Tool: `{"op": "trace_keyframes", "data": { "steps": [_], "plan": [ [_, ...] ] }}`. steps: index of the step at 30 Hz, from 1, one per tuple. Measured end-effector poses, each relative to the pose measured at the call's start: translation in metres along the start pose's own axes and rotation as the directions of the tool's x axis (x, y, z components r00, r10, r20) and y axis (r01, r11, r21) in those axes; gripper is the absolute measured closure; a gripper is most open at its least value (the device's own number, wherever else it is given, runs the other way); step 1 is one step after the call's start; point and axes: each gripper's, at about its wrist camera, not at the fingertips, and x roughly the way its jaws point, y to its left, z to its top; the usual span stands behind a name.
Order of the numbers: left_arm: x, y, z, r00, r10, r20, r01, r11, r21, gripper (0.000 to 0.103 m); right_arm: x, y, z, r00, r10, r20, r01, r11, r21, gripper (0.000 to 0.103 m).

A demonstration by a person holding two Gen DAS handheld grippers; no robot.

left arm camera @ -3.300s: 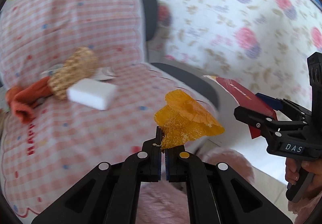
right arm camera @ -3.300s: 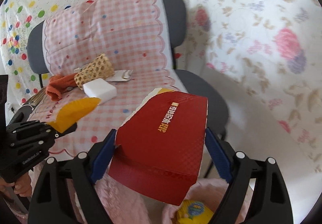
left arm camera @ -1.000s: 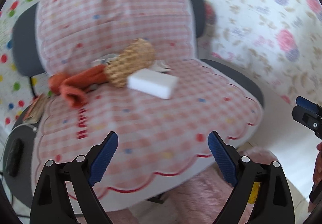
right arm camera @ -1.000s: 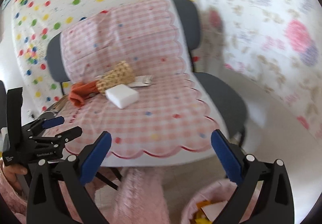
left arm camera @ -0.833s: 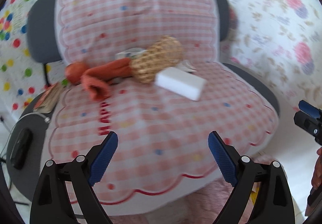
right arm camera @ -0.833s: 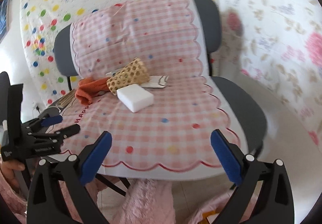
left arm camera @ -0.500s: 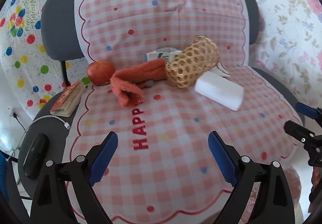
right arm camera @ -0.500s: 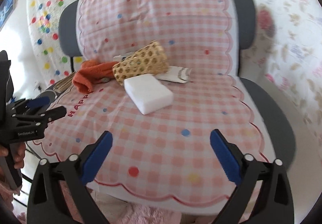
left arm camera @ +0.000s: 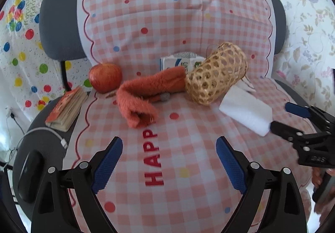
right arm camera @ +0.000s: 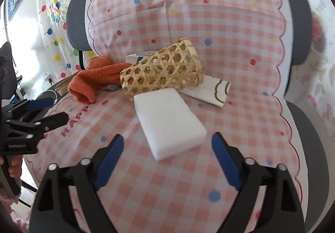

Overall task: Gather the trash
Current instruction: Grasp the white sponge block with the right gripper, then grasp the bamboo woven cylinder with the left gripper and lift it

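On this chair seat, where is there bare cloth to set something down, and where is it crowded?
Bare cloth: the front of the seat around the HAPPY lettering, and the right side beyond the white sponge. Crowded: the back of the seat, where apple, orange cloth, woven basket and sponge cluster.

One basket (left arm camera: 216, 73), one sponge (right arm camera: 169, 123), one apple (left arm camera: 105, 77)

A woven basket (left arm camera: 216, 74) lying on its side hides most of a small carton (left arm camera: 180, 62) behind it. In the right wrist view, an orange cloth (right arm camera: 95, 81) covers most of an apple (right arm camera: 98, 61).
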Motion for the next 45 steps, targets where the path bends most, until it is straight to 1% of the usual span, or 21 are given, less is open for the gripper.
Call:
{"op": "trace_keyframes", "data": {
  "steps": [1, 6, 9, 10, 11, 12, 13, 15, 16, 17, 19, 20, 22, 25, 29, 35, 38, 41, 43, 45],
  "plan": [
    [0.001, 0.0, 0.002, 1.0, -0.002, 0.003, 0.002, 1.0, 0.003, 0.014, 0.006, -0.001, 0.003, 1.0, 0.002, -0.008, -0.002, 1.0, -0.004, 0.012],
    [0.008, 0.0, 0.004, 1.0, 0.006, 0.004, -0.006, 1.0, 0.021, 0.014, 0.039, -0.006, 0.011, 0.997, 0.044, -0.065, -0.046, 0.999, -0.023, 0.01],
    [0.01, 0.0, 0.001, 1.0, -0.001, -0.003, 0.001, 1.0, 0.03, 0.014, 0.057, -0.008, 0.009, 0.99, 0.055, -0.128, -0.058, 0.998, -0.024, 0.01],
    [0.01, -0.001, 0.001, 1.0, -0.004, -0.006, 0.004, 0.999, 0.034, 0.014, 0.056, -0.008, 0.009, 0.99, 0.061, -0.126, -0.064, 0.998, -0.025, 0.015],
    [0.01, -0.001, 0.0, 1.0, -0.005, -0.005, 0.005, 0.999, 0.038, 0.014, 0.053, -0.006, 0.008, 0.99, 0.065, -0.121, -0.069, 0.997, -0.027, 0.023],
    [0.009, -0.001, 0.0, 1.0, -0.007, -0.002, 0.007, 0.999, 0.042, 0.014, 0.049, -0.004, 0.006, 0.99, 0.074, -0.117, -0.079, 0.996, -0.032, 0.027],
    [0.009, -0.003, 0.0, 1.0, -0.008, 0.0, 0.008, 0.999, 0.049, 0.014, 0.043, -0.002, 0.002, 0.989, 0.082, -0.119, -0.087, 0.996, -0.037, 0.034],
    [0.009, -0.005, 0.001, 1.0, -0.013, 0.002, 0.013, 0.998, 0.058, 0.014, 0.034, 0.0, -0.004, 0.99, 0.074, -0.122, -0.08, 0.996, -0.043, 0.035],
    [0.01, -0.006, 0.003, 1.0, -0.022, 0.0, 0.022, 0.998, 0.063, 0.014, 0.028, 0.001, -0.007, 0.991, 0.056, -0.118, -0.061, 0.997, -0.046, 0.036],
    [0.01, -0.008, 0.003, 1.0, -0.026, 0.0, 0.026, 0.998, 0.065, 0.013, 0.021, 0.002, -0.011, 0.994, 0.018, -0.111, -0.023, 0.999, -0.045, 0.037],
    [0.013, -0.013, 0.007, 0.999, -0.042, -0.001, 0.042, 0.996, 0.075, 0.013, 0.007, -0.002, -0.017, 0.995, -0.03, -0.099, 0.028, 0.999, -0.018, 0.038],
    [0.016, -0.015, 0.009, 0.999, -0.05, -0.002, 0.05, 0.995, 0.082, 0.013, -0.002, -0.006, -0.02, 0.995, -0.045, -0.09, 0.046, 0.999, 0.015, 0.038],
    [0.022, -0.022, 0.015, 0.998, -0.059, 0.0, 0.059, 0.993, 0.101, 0.013, -0.015, -0.011, -0.023, 0.996, -0.052, -0.069, 0.056, 0.997, 0.058, 0.038],
    [0.034, -0.034, 0.029, 0.997, -0.074, 0.0, 0.073, 0.988, 0.136, 0.014, -0.036, -0.016, -0.024, 0.996, -0.085, -0.014, 0.086, 0.993, 0.08, 0.038],
    [0.053, -0.048, 0.047, 0.997, -0.072, 0.0, 0.071, 0.98, 0.184, 0.014, -0.043, -0.026, -0.018, 0.989, -0.148, 0.029, 0.144, 0.983, 0.118, 0.037],
    [0.092, -0.068, 0.065, 0.999, -0.029, -0.029, 0.035, 0.972, 0.233, 0.013, -0.039, -0.049, -0.015, 0.987, -0.154, 0.038, 0.141, 0.963, 0.231, 0.037],
    [0.109, -0.082, 0.071, 0.999, 0.013, -0.034, -0.002, 0.954, 0.299, 0.013, -0.037, -0.055, -0.017, 0.989, -0.146, 0.037, 0.132, 0.958, 0.254, 0.037],
    [0.124, -0.094, 0.076, 0.998, 0.048, -0.043, -0.029, 0.929, 0.369, 0.013, -0.036, -0.058, -0.021, 0.989, -0.148, 0.029, 0.135, 0.956, 0.26, 0.037],
    [0.133, -0.096, 0.079, 0.996, 0.067, -0.054, -0.041, 0.921, 0.386, 0.014, -0.036, -0.059, -0.023, 0.989, -0.148, 0.026, 0.136, 0.955, 0.265, 0.037],
    [0.135, -0.093, 0.08, 0.996, 0.062, -0.061, -0.036, 0.929, 0.368, 0.023, -0.037, -0.059, -0.027, 0.989, -0.148, 0.026, 0.136, 0.953, 0.27, 0.037]
  ]
}}
